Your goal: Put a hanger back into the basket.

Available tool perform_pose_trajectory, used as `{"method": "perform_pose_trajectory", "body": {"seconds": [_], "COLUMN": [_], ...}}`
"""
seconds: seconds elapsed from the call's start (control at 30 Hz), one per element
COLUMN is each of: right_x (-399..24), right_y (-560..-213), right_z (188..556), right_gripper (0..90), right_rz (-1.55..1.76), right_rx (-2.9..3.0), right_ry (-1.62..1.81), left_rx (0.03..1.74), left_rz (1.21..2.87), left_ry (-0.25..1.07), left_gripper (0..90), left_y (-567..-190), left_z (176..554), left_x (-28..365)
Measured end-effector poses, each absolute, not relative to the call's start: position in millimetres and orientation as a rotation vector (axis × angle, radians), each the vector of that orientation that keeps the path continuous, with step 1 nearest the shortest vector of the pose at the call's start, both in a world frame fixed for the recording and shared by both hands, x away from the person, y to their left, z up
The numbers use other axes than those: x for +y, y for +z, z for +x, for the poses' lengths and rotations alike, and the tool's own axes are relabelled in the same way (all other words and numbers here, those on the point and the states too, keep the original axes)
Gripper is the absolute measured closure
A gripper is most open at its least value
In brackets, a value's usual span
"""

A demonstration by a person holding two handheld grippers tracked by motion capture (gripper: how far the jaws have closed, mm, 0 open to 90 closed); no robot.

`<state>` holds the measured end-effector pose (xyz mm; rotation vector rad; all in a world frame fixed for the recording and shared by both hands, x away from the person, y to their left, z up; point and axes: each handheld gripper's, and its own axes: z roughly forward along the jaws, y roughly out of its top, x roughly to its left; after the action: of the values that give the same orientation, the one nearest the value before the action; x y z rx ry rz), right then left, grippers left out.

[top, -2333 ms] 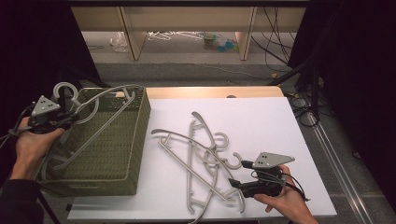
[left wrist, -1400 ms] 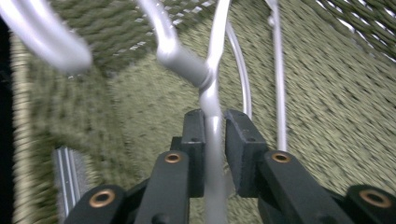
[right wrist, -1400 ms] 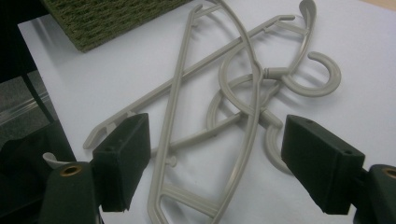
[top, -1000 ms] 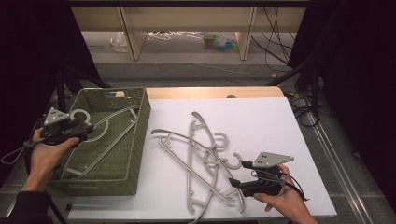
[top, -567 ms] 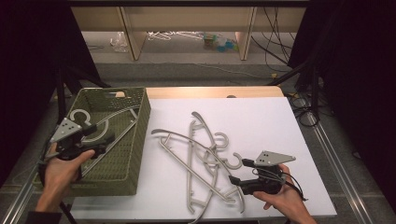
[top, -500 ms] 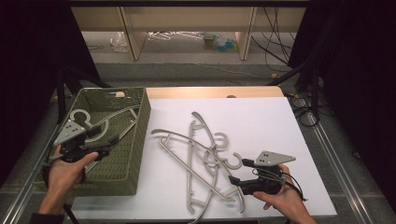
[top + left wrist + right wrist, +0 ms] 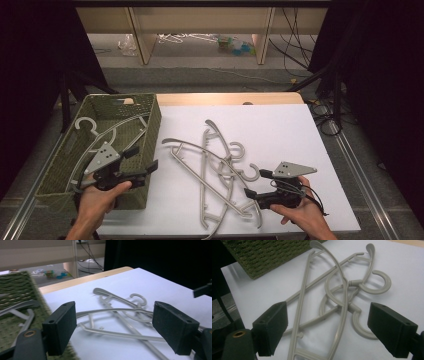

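Beside the woven green basket (image 7: 150, 131), grey hangers (image 7: 220, 170) tangle on the white worktop (image 7: 300, 130); both grippers' jaws have just widened, empty, no writing legible.

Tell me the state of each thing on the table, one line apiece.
Green basket: upright on the table's left, a hanger inside.
Hanger in the basket: lying loose, nothing gripping it.
Hanger pile: tangled flat on the white sheet.
Left tongs: open, empty, over the basket's right wall.
Right tongs: open, empty, beside the pile.
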<state>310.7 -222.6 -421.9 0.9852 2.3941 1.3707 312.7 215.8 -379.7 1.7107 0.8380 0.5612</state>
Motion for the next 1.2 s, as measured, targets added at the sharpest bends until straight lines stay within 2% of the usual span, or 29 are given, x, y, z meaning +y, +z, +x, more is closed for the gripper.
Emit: {"method": "perform_pose_trajectory", "body": {"seconds": [0.17, 0.87, 1.0, 1.17, 1.2], "right_x": [-223, -214, -209, -201, -201], "right_y": [-422, -442, -450, -458, -458], "right_z": [311, 325, 334, 344, 344], "right_gripper": [17.6, 18.9, 21.8, 36.9, 36.9], "right_rz": [0.985, 1.009, 1.012, 1.039, 1.039], "right_rx": [2.389, 2.455, 2.509, 2.582, 2.582], "right_ry": [1.376, 1.297, 1.240, 1.130, 1.130], "left_rx": [0.798, 0.778, 0.759, 0.758, 0.758], "left_rz": [1.723, 1.790, 1.797, 1.812, 1.812], "left_ry": [0.508, 0.434, 0.432, 0.429, 0.429], "left_gripper": [19.4, 18.2, 18.1, 18.1, 18.1], "left_y": [-386, -424, -425, -428, -428], "left_z": [303, 275, 273, 274, 274], "left_x": [200, 170, 167, 166, 166]}}
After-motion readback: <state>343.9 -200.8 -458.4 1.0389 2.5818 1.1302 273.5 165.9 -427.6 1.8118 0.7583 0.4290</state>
